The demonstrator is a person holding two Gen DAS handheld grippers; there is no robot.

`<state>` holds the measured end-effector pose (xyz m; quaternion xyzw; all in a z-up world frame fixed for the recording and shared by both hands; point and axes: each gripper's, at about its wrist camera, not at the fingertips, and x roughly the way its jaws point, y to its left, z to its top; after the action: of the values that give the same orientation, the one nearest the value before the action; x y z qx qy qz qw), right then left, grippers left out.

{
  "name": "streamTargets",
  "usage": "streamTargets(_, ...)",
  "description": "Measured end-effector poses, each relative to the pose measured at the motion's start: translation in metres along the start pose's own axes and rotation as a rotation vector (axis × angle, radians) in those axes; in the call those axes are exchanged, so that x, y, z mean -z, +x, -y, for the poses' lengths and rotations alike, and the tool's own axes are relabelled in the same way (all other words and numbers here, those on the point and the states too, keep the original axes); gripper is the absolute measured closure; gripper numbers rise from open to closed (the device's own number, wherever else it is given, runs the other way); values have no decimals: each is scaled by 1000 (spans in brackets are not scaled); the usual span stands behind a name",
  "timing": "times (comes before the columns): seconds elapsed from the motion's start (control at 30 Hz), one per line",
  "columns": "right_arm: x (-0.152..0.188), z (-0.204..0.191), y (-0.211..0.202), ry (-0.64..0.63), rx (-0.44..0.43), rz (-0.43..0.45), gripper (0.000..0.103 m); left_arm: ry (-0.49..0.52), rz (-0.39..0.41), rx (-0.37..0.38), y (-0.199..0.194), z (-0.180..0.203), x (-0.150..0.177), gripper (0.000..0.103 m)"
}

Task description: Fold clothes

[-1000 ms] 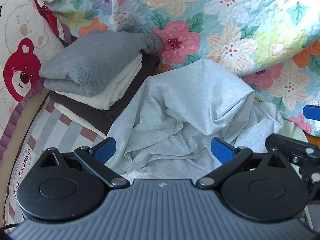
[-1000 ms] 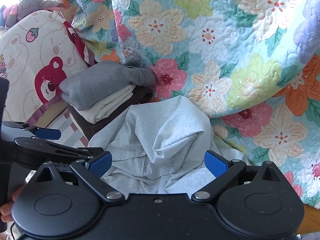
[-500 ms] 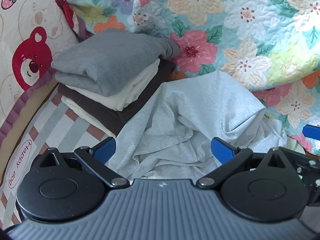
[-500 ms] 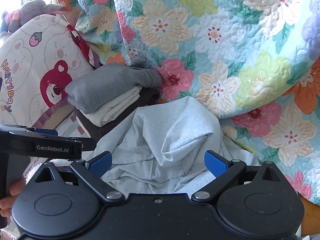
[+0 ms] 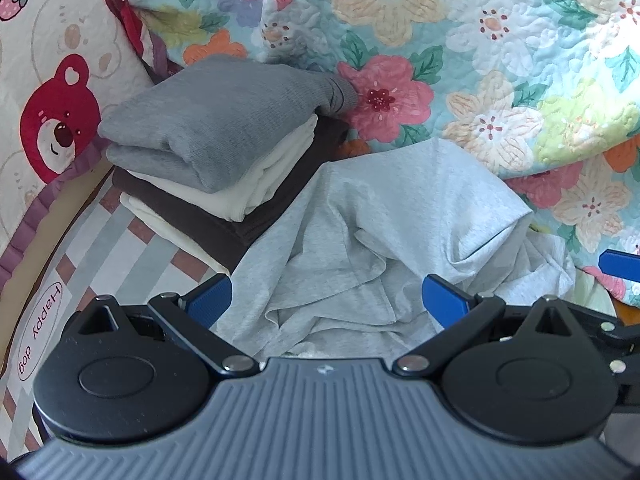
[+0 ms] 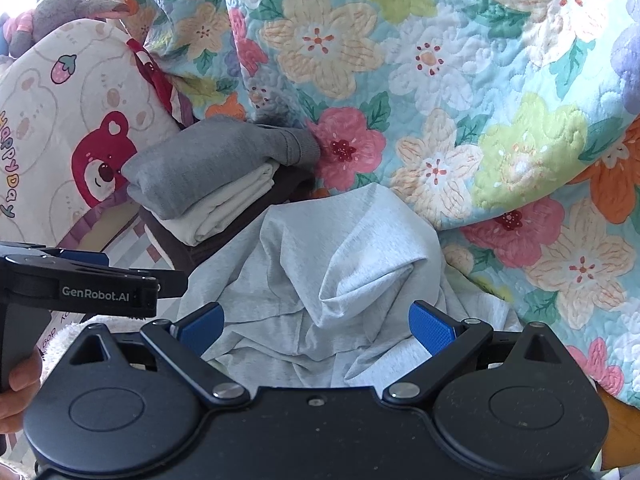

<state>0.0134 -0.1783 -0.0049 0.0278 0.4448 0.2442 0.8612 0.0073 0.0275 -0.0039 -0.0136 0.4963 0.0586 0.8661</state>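
Observation:
A crumpled light grey garment [image 5: 384,232] lies in a heap on the bed, also in the right wrist view [image 6: 340,264]. My left gripper [image 5: 326,300] is open and empty, held just above the garment's near edge. My right gripper [image 6: 316,324] is open and empty, also over the garment's near part. The left gripper's body shows at the left of the right wrist view [image 6: 80,288]. A stack of folded clothes [image 5: 224,152], dark grey on top, then cream and brown, stands left of the garment, also in the right wrist view [image 6: 212,184].
A floral quilt [image 5: 500,60] rises behind and to the right of the garment. A bear-print pillow [image 5: 52,92] leans at the left, with a plush toy [image 6: 60,12] above it. A striped sheet [image 5: 100,256] lies under the stack.
Both grippers have drawn back and risen a little, so the garment and stack sit lower and farther in view. Both stay open. The garment has not moved.

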Motion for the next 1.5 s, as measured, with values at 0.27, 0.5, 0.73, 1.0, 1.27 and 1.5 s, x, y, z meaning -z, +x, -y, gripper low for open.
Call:
streamTargets(0.27, -1, -2, 7, 1, -11, -17, 2, -1, -1, 2, 1, 2, -1, 0)
streamTargets(0.5, 1, -4, 12, -11, -9, -36, 2, -8, -18, 25, 8, 1, -2, 0)
streamTargets(0.73, 4, 10, 14, -29, -62, 103, 2, -74, -27, 61, 32, -10, -12, 0)
streamTargets(1.0, 8, 45, 48, -46, 34, 209, 17, -112, 26, 98, 48, -26, -22, 17)
streamTargets(1.27, 9, 99, 114, 201, 63, 97, 5, -156, -15, 155, 72, -49, -12, 35)
streamTargets(1.5, 15, 106, 178, 342, -99, -20, 85, -256, 32, 238, 79, -67, 0, 35)
